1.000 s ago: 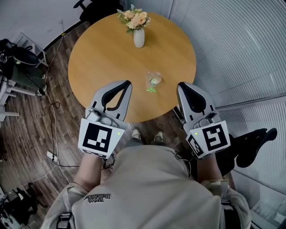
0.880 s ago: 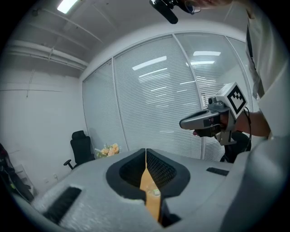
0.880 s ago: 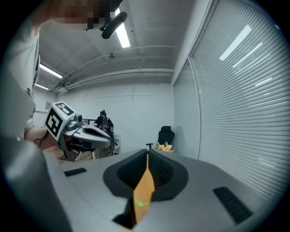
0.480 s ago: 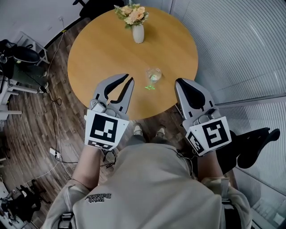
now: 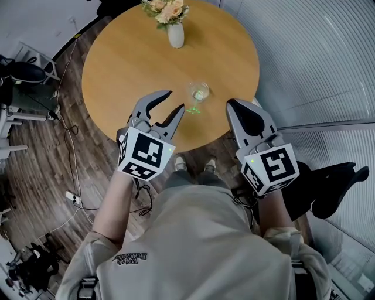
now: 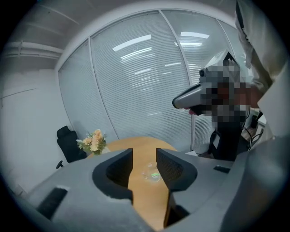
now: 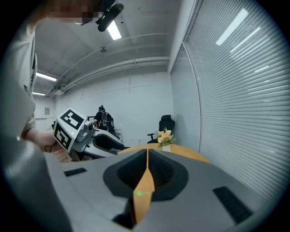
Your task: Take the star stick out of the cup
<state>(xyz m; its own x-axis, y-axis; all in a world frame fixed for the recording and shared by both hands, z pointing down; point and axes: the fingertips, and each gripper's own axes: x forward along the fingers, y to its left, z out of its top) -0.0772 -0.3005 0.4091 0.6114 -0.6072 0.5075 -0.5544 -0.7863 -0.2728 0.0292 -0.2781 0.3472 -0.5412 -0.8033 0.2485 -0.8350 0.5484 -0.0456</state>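
Counter point(image 5: 135, 64) is a warm honey-tan wood, and the floor point(image 5: 53, 146) is dark brown planks. The cup point(image 5: 198, 92) is clear glass and the star stick point(image 5: 194, 109) is bright green. Past the cup there's a white vase point(image 5: 175, 36) with peach and cream flowers point(image 5: 164, 9). Left gripper point(image 5: 176, 99) and right gripper point(image 5: 230, 104) are both grey with black pads, and their cubes are white with black square markers. The person's top point(image 5: 199, 234) is beige.

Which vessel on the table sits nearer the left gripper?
The clear glass cup, near the front edge; the white flower vase stands at the far side.
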